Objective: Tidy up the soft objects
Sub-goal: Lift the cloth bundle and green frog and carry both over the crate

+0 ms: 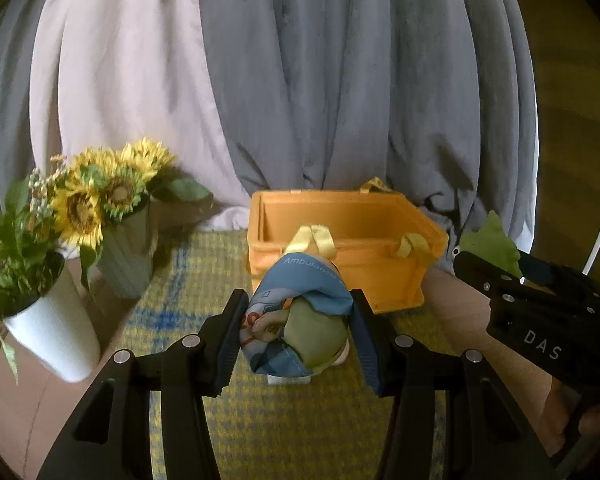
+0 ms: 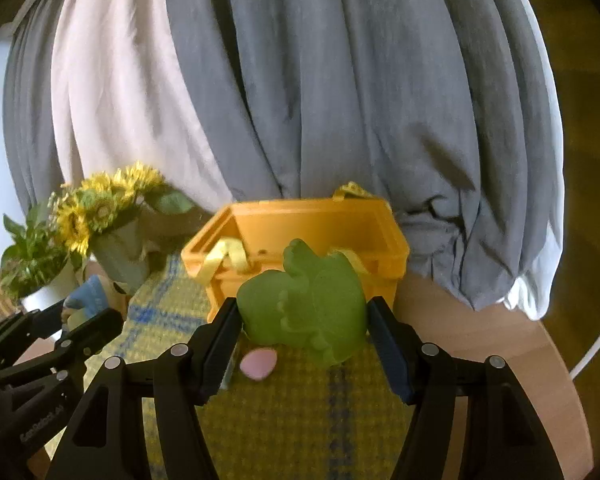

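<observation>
Soft cloth toy (image 1: 296, 320), blue printed fabric over a green body, lettered "Ambulance": clamped between the pads of the left tool (image 1: 298, 334), held just above the yellow checked mat (image 1: 260, 432), short of the bin.

Green plush toy (image 2: 304, 312): gripped on both flanks by the right tool (image 2: 304, 338), jaws closed to the toy's width, held near the bin's front wall. A pink piece (image 2: 259, 364) shows just beneath it; what it belongs to is unclear.

Orange bin (image 1: 340, 216), yellow strap handles, open top, stands on the counter (image 2: 480, 340).

Step in hand, as judged: carrying both toys to the bin. Next move calls for lifting over the rim, then releasing inside.

Both tools point forward, level, side by side.

Sunflowers (image 1: 100, 192) at left.
</observation>
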{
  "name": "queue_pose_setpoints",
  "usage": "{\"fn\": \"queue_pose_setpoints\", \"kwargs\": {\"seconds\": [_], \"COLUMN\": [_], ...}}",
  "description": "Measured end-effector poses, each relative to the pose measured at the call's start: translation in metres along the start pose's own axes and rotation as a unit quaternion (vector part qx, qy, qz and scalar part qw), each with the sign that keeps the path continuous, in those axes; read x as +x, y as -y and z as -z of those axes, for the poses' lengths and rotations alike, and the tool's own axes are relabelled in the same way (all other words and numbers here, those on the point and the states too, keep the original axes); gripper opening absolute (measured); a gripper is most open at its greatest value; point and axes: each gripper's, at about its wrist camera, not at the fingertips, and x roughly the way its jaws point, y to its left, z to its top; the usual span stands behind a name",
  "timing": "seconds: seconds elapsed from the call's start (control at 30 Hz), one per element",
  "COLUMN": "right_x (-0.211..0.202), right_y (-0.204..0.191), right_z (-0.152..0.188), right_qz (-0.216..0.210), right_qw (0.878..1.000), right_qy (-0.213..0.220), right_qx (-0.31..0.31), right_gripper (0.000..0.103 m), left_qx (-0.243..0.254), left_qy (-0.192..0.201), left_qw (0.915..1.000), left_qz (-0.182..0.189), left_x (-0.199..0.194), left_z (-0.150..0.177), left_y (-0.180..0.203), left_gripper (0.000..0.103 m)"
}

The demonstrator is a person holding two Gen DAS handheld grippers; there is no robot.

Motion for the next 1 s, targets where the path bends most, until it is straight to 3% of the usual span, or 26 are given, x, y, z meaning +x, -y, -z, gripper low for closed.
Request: {"fn": "queue_pose_setpoints", "kwargs": {"seconds": [0.47,1.0], "right_x": [0.019,0.085], "right_y": [0.004,0.018], "right_z": [-0.048,-0.077], "right_qz": [0.001,0.005], "right_qw": [0.999,0.998], "right_qy": [0.048,0.047], "right_qx": [0.007,0.031], "right_gripper": [0.065,0.065], "left_qx": [0.027,0.047], "left_qy": [0.056,0.066], "left_qw": [0.9980,0.9966], "left_qz": [0.006,0.017], "left_x": [0.024,0.101], "left_z": [-0.056,-0.100], "left_y": [0.000,0.001], "left_gripper": [0.050,0.050]}}
